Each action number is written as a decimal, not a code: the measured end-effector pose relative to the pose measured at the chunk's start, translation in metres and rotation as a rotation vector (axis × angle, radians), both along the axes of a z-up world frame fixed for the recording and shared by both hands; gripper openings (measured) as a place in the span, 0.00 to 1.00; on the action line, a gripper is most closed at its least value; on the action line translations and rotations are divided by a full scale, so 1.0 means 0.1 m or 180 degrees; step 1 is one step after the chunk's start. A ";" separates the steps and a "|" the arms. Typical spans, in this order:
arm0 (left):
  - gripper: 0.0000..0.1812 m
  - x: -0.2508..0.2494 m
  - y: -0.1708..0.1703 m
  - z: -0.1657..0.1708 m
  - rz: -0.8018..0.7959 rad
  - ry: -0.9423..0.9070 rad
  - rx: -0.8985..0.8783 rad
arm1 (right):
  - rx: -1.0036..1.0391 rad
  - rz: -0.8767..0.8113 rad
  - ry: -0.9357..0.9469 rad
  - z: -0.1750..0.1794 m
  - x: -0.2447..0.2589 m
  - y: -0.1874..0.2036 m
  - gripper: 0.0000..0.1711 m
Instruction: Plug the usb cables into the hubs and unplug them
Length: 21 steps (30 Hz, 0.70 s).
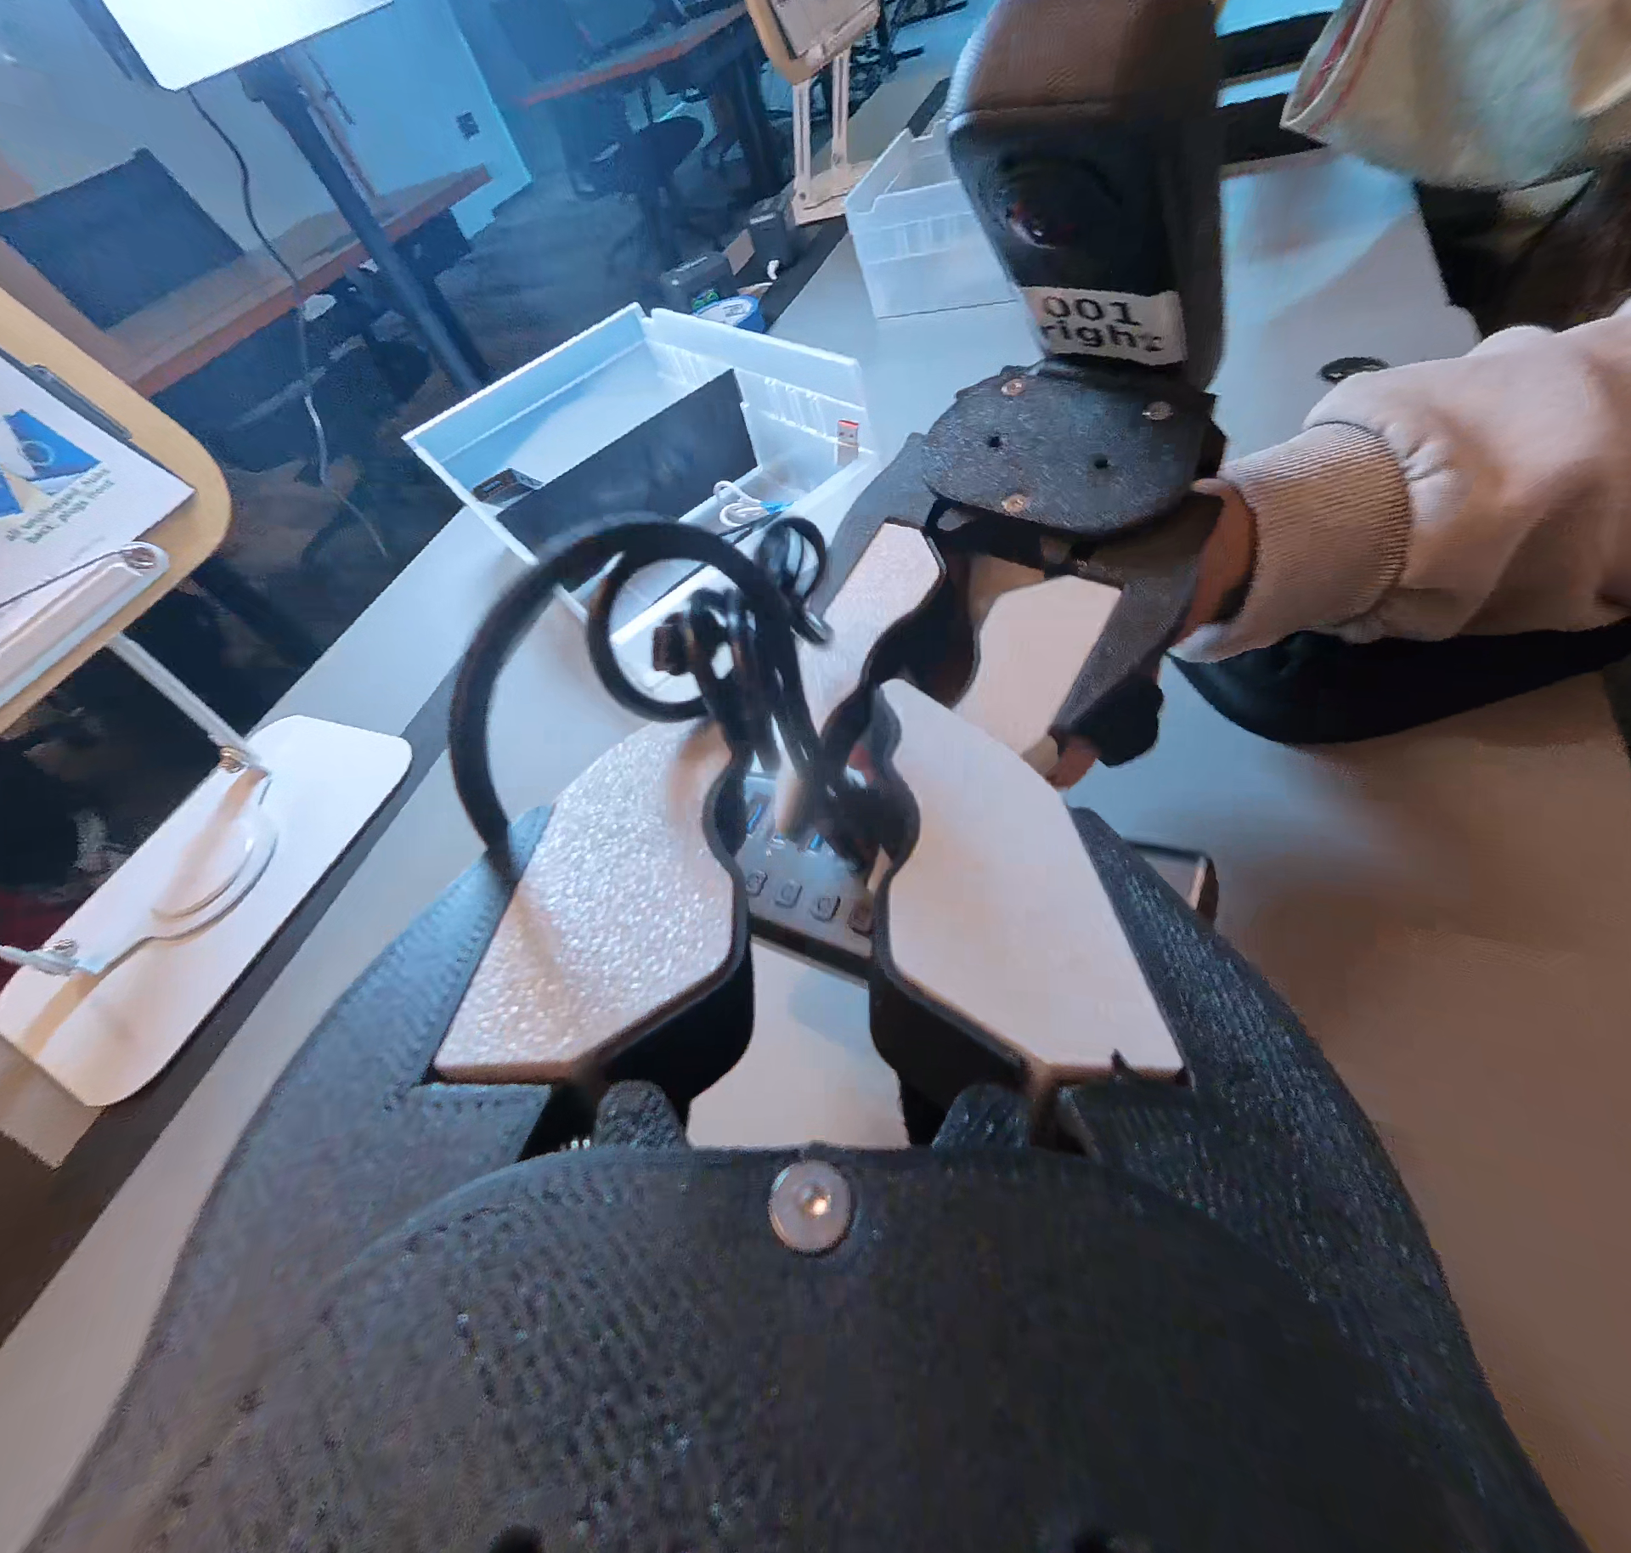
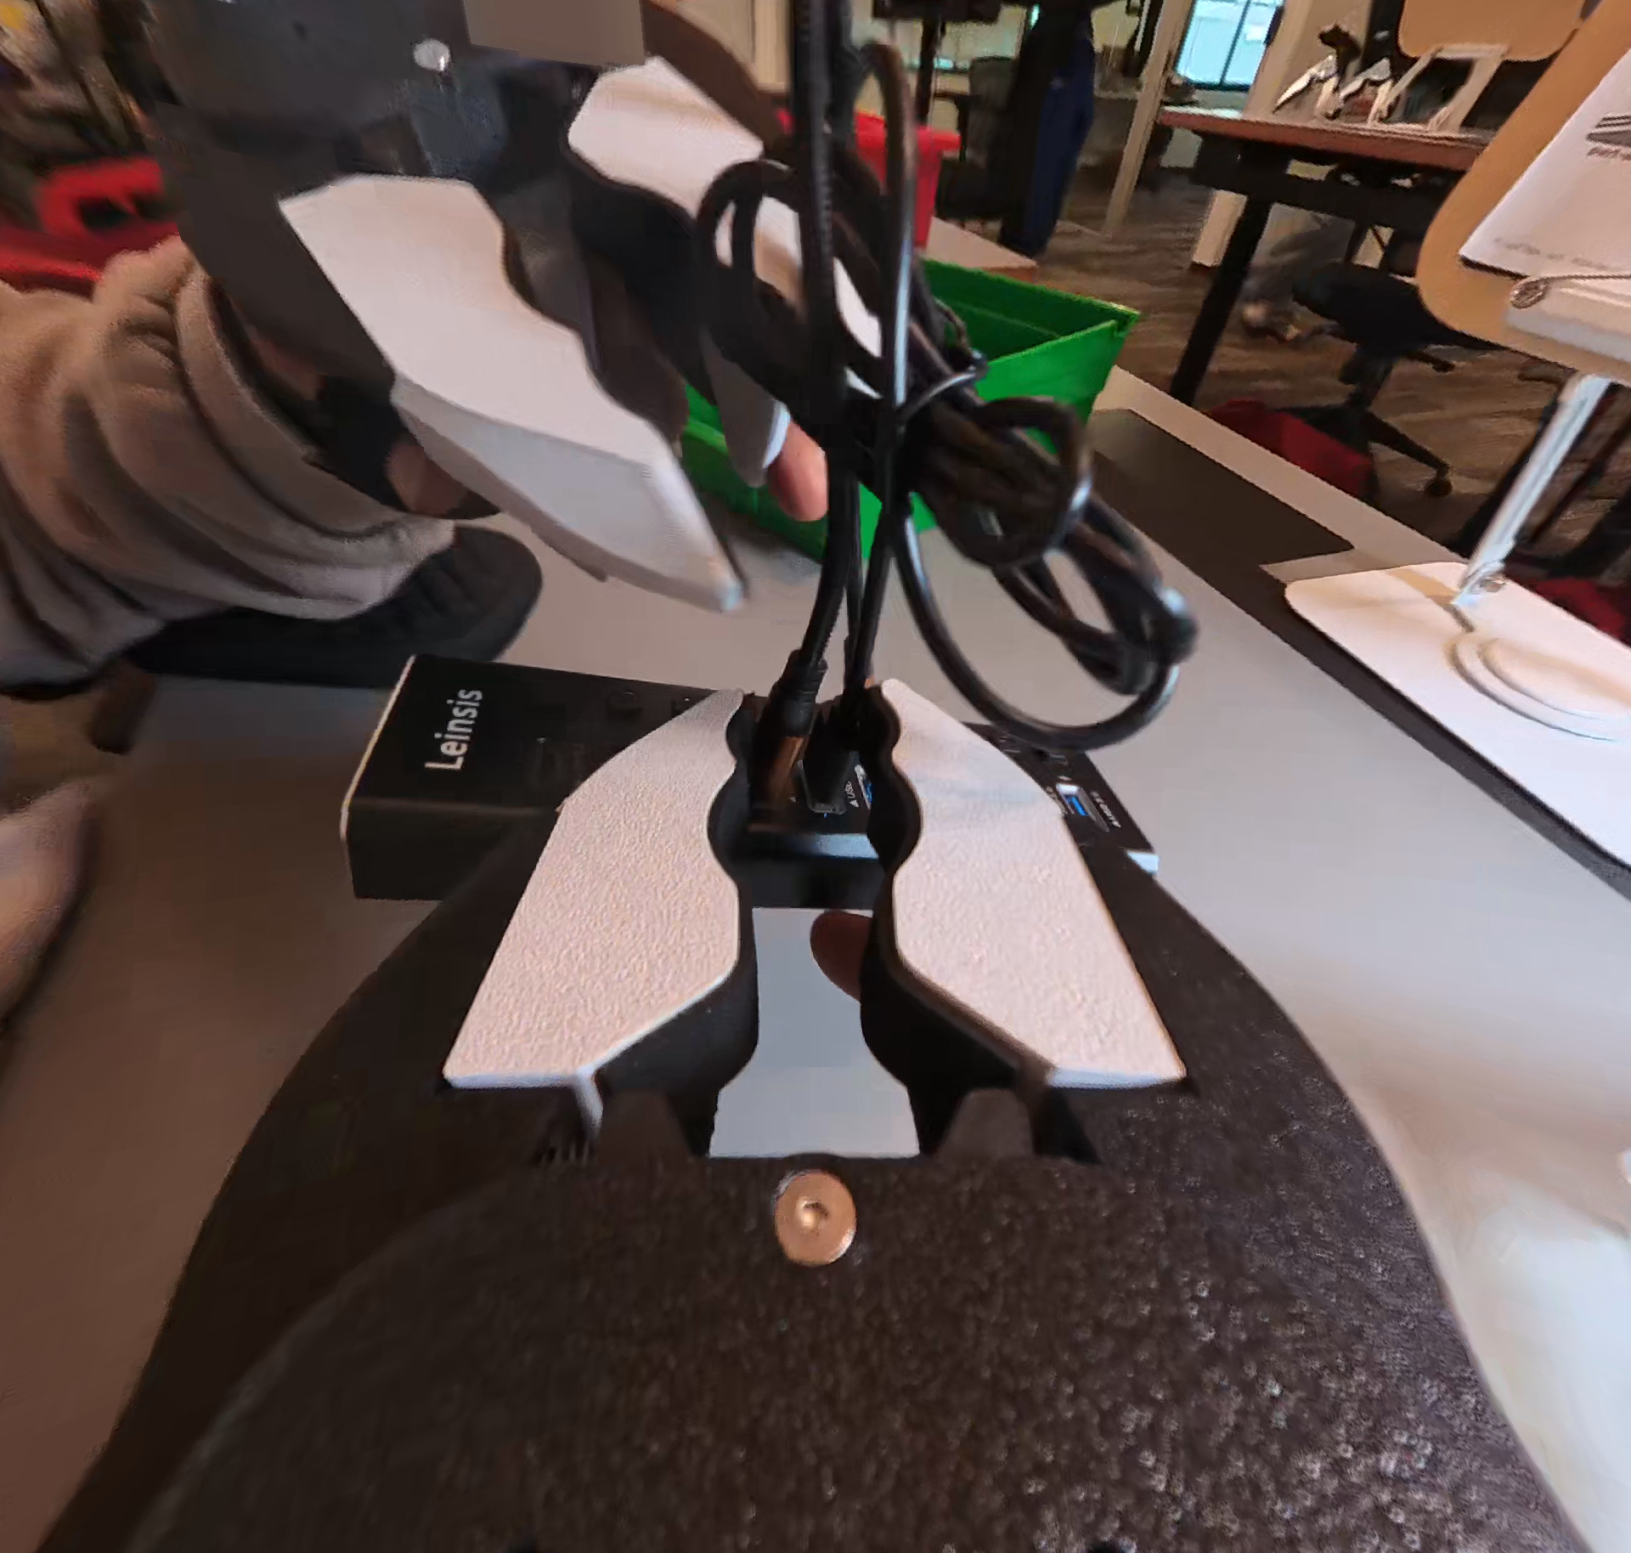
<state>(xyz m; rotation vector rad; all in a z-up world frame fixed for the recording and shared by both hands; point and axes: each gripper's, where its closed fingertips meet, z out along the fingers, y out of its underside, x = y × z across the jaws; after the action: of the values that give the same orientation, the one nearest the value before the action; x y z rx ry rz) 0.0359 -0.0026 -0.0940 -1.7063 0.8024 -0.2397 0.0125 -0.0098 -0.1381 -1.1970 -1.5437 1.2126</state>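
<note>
Here the right hand-held gripper [image 2: 812, 769] is clenched on a black USB plug [image 2: 781, 743] seated in the black hub [image 2: 459, 769] at mid-frame on the grey bench [image 2: 1280, 893]. The left hand-held gripper [image 1: 807, 813] is narrowed beside the bundled cables [image 1: 741, 628]; whether it grips them I cannot tell.

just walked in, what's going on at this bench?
A person is working a handheld claw in each hand over a black USB hub on the grey table. The left claw grips a bundle of black USB cables just above the hub's ports. The right claw is closed around the plugs at the hub. Whether any plug is fully seated can't be told.
</note>
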 end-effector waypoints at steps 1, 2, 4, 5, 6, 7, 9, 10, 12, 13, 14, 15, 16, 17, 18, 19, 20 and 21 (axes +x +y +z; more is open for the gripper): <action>0.17 -0.02 -0.04 0.01 -0.0032 -0.0068 -0.0014 | -0.0108 0.0010 0.0052 0.03 0.02 0.02 0.13; 0.18 -0.04 -0.09 0.03 -0.0078 -0.0162 -0.0029 | -0.0193 0.0012 0.0086 0.05 0.04 0.04 0.12; 0.22 -0.07 -0.22 0.04 -0.0225 -0.0447 -0.0137 | -0.0311 -0.0007 0.0172 0.11 0.08 0.10 0.12; 0.24 -0.09 -0.29 0.02 -0.0310 -0.0611 -0.0222 | -0.0371 -0.0014 0.0229 0.15 0.10 0.13 0.12; 0.25 -0.10 -0.35 -0.02 -0.0392 -0.0775 -0.0322 | -0.0427 -0.0019 0.0302 0.20 0.12 0.16 0.12; 0.26 -0.12 -0.40 -0.07 -0.0461 -0.0950 -0.0434 | -0.0472 -0.0012 0.0396 0.27 0.14 0.18 0.12; 0.26 -0.14 -0.43 -0.20 -0.0591 -0.1421 -0.0678 | -0.0551 0.0040 0.0636 0.44 0.19 0.19 0.12; 0.26 -0.12 -0.43 -0.27 -0.0672 -0.1729 -0.0834 | -0.0583 0.0080 0.0772 0.53 0.22 0.17 0.12; 0.30 -0.05 -0.41 -0.29 -0.0937 -0.2496 -0.1169 | -0.0584 0.0233 0.1037 0.70 0.27 0.07 0.12; 0.33 -0.03 -0.39 -0.21 -0.1117 -0.2934 -0.1273 | -0.0594 0.0355 0.1162 0.77 0.30 -0.02 0.12; 0.34 -0.03 -0.36 -0.12 -0.1248 -0.3348 -0.1298 | -0.0632 0.0517 0.1249 0.83 0.33 -0.12 0.12; 0.34 -0.05 -0.31 -0.05 -0.1318 -0.3679 -0.1263 | -0.0667 0.0682 0.1288 0.87 0.35 -0.22 0.12; 0.35 -0.06 -0.29 0.02 -0.1413 -0.3903 -0.1202 | -0.0655 0.0837 0.1283 0.87 0.36 -0.33 0.12; 0.36 -0.03 -0.31 0.07 -0.1552 -0.4016 -0.1168 | -0.0604 0.0966 0.1237 0.84 0.36 -0.43 0.13; 0.39 0.03 -0.33 0.10 -0.1656 -0.4003 -0.1195 | -0.0551 0.1063 0.1209 0.81 0.36 -0.51 0.12; 0.43 0.08 -0.36 0.10 -0.1703 -0.3919 -0.1175 | -0.0493 0.1144 0.1162 0.77 0.36 -0.58 0.12; 0.42 0.09 -0.37 0.10 -0.1695 -0.3851 -0.1097 | -0.0468 0.1237 0.1121 0.74 0.37 -0.63 0.11; 0.39 0.08 -0.38 0.11 -0.1693 -0.3830 -0.1013 | -0.0490 0.1341 0.1091 0.72 0.39 -0.68 0.11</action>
<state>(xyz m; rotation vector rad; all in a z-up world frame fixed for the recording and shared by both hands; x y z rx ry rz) 0.0440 -0.0402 -0.0832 -1.2351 0.2616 -1.6370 0.0511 -0.0780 -0.0656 -0.7181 -1.4989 1.7377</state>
